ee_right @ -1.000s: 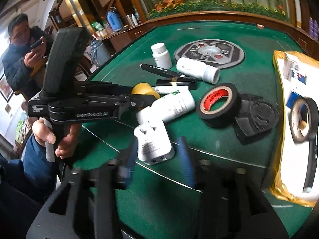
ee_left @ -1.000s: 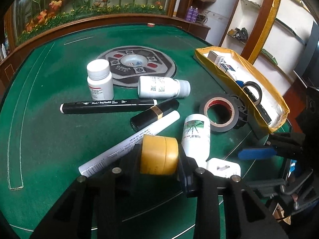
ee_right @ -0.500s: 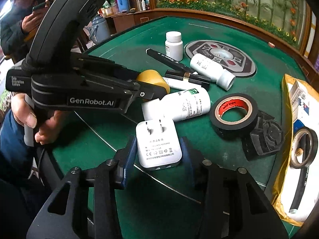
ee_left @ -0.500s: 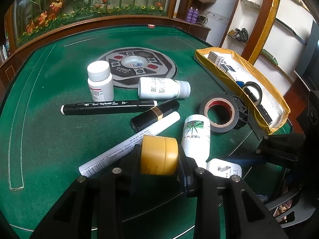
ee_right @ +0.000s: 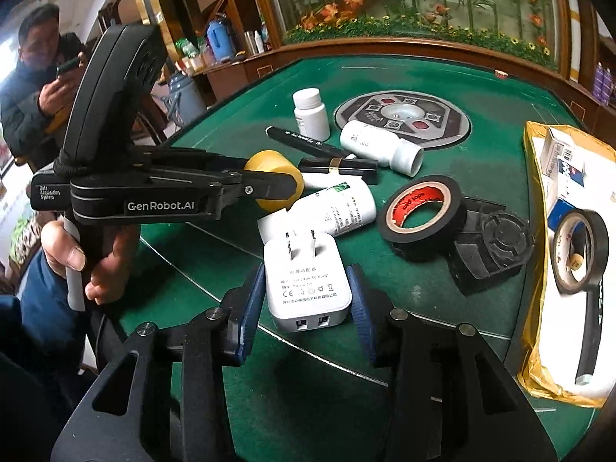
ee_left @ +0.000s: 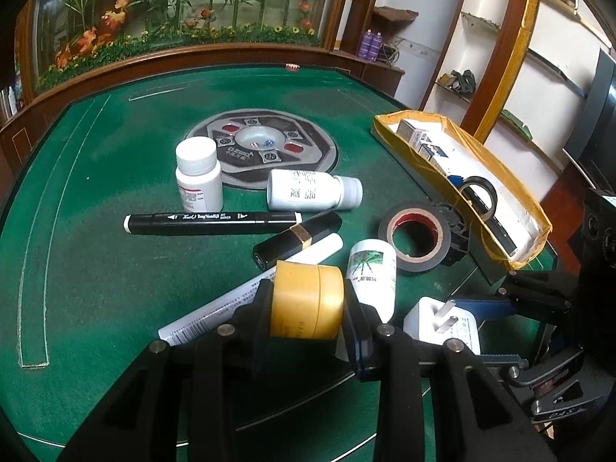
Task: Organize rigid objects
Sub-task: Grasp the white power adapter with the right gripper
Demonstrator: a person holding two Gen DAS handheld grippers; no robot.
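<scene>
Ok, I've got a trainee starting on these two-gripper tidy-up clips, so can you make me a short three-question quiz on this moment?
1. True or false: the left gripper is clamped on a yellow jar.
2. Which thing sits between the fingers of the right gripper? A) red-cored tape roll B) white plug adapter C) black marker
3. Fill in: the yellow-edged tray already holds a second roll of ____.

Key
1. True.
2. B, the white plug adapter, prongs pointing away from the camera; the red-cored tape roll and black marker lie loose on the green table.
3. Tape.
</scene>
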